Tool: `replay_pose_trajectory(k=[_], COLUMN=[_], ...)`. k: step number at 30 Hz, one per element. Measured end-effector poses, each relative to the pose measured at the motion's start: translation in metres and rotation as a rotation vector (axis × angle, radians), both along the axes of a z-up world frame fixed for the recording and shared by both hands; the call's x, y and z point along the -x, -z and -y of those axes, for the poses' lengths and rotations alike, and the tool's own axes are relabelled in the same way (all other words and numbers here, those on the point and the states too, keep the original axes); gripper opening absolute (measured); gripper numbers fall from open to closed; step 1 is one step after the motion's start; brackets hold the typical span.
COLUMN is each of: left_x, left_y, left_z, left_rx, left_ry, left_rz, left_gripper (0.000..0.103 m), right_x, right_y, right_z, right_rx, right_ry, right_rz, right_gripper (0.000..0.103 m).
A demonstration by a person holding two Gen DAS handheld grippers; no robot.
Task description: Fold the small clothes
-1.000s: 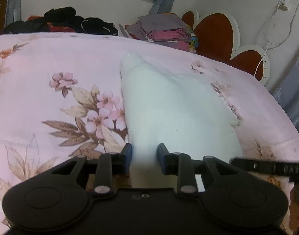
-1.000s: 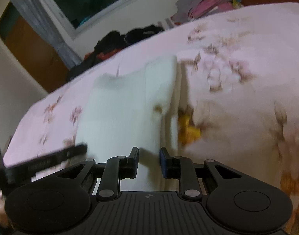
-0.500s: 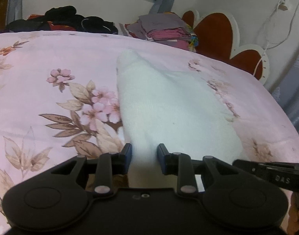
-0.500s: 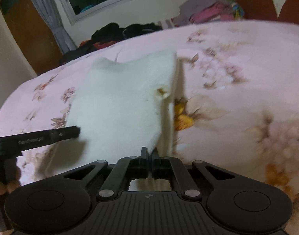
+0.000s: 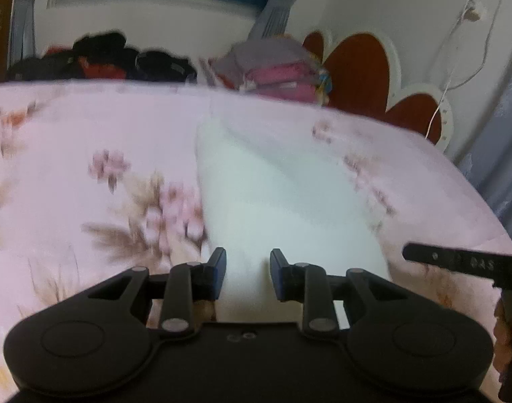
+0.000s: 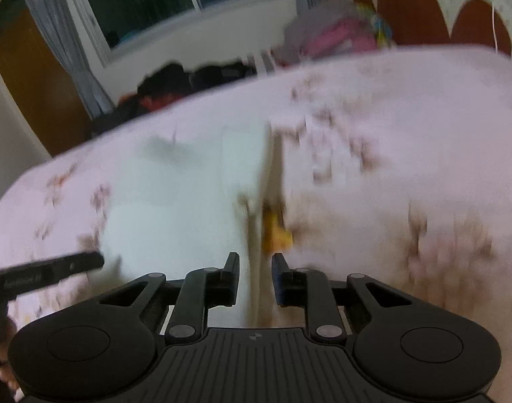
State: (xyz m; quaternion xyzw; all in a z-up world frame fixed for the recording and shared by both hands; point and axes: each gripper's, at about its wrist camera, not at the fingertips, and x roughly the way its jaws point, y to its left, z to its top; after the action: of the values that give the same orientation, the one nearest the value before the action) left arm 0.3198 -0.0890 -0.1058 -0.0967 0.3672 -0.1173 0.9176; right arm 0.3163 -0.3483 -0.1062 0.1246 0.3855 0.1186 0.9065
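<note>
floral bedspread (image 5: 88,134) | dark window (image 6: 138,3) | scalloped headboard (image 5: 366,67) | white walls

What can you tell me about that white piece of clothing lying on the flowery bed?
The white garment looks soft and fleecy, plain in colour, and lies mostly flat on the pink floral bedspread. From the right wrist view its right-hand side is folded over into a long vertical strip. Its near edge sits between the open fingers of both the left gripper and the right gripper; whether they touch it is unclear. Blur hides finer detail.
</note>
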Motion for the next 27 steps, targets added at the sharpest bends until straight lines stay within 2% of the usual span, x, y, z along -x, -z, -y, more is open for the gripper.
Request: replay_pose_trajectory(k=[4, 8, 13, 16, 19, 21, 23, 24, 27], left_x=[-0.025, -0.056, -0.091, -0.104, -0.11, -0.112, -0.114, -0.116, -0.122], left_y=[-0.01, -0.008, 0.005, 0.012, 0.022, 0.03, 0.033, 0.034, 0.034], left_z=[0.004, 0.01, 0.016, 0.01, 0.004, 0.001, 0.001, 0.001, -0.001], left_rx=[-0.007, -0.023, -0.063, -0.059, -0.048, -0.048, -0.053, -0.053, -0.029], left_ry=[0.011, 0.009, 0.026, 0.01, 0.009, 0.008, 0.013, 0.013, -0.018], left_rz=[0.035, 0.056, 0.064, 0.053, 0.032, 0.021, 0.027, 0.03, 0.022], left_gripper=[0.027, 0.027, 0.027, 0.027, 0.029, 0.03, 0.03, 0.03, 0.031], right_x=[-0.026, -0.06, -0.104, -0.122, -0.132, -0.139, -0.147, -0.147, -0.149], right_y=[-0.015, -0.014, 0.006, 0.018, 0.026, 0.036, 0.054, 0.061, 0.061], right_z=[-0.018, -0.036, -0.049, -0.053, -0.058, -0.063, -0.061, -0.057, -0.057], right_rx=[0.023, 0.029, 0.047, 0.059, 0.076, 0.126, 0.165, 0.163, 0.176], right_ry=[-0.013, -0.009, 0.039, 0.064, 0.059, 0.055, 0.069, 0.082, 0.087], right_rz=[0.073, 0.095, 0.085, 0.076, 0.083, 0.084, 0.037, 0.051, 0.05], right_gripper=[0.02, 0.02, 0.02, 0.02, 0.02, 0.02, 0.02, 0.02, 0.02])
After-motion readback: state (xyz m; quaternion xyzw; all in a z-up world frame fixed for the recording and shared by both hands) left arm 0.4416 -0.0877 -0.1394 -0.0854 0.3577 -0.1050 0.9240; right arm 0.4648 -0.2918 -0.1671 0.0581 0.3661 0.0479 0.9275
